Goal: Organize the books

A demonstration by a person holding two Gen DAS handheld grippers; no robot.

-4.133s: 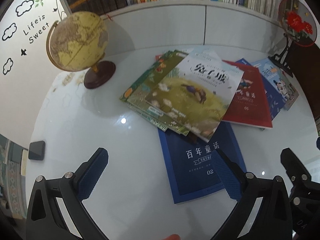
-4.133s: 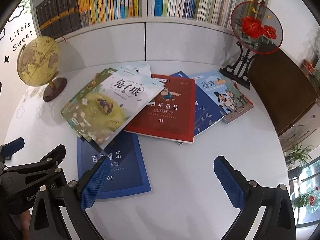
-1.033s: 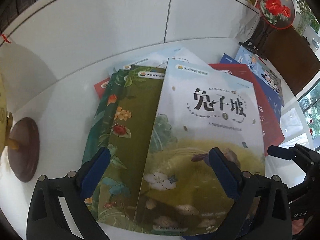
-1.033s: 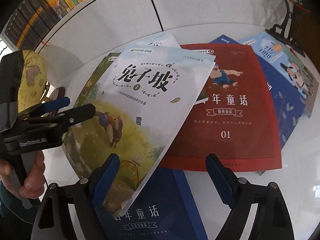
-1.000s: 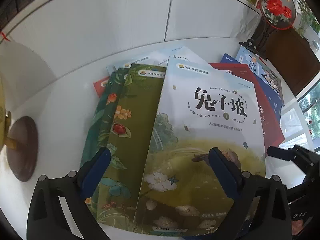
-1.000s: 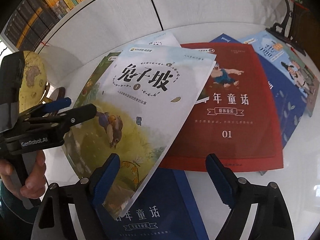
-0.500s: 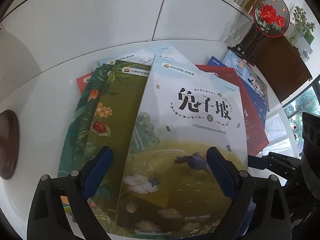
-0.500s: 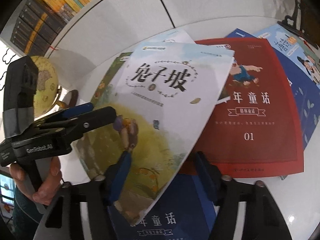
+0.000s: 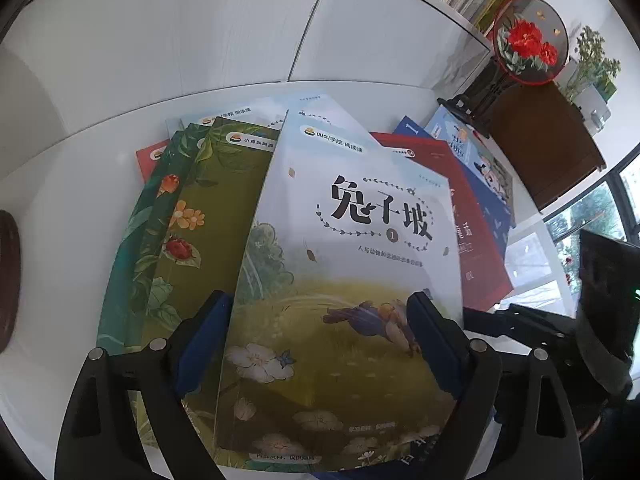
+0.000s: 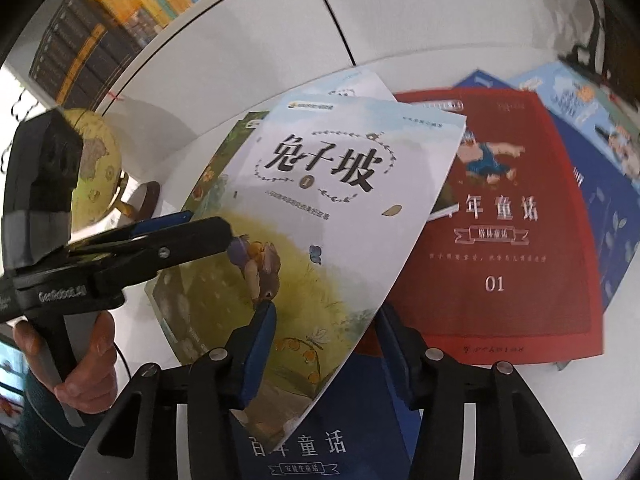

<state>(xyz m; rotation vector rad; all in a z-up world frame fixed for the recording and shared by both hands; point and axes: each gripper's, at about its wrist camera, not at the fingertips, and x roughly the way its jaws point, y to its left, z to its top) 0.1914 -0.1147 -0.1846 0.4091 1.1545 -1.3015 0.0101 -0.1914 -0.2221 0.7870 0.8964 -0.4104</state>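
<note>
Behind the white table (image 9: 72,248), shelves (image 10: 120,36) hold upright rows of books. On the table a rabbit picture book (image 9: 344,280) tops a fanned pile beside a red storybook (image 10: 520,240). Left gripper (image 9: 316,344), closing slightly, straddles its lower part; right gripper (image 10: 324,344), just narrowing, brackets its corner; grip uncertain.

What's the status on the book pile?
Right gripper closing around pale rabbit-cover book, grip unconfirmed. Left gripper wide, straddling it. Red book partly underneath.

Glossy paper rabbit book (image 9: 348,280) on a smooth, shiny white table (image 9: 60,208).
</note>
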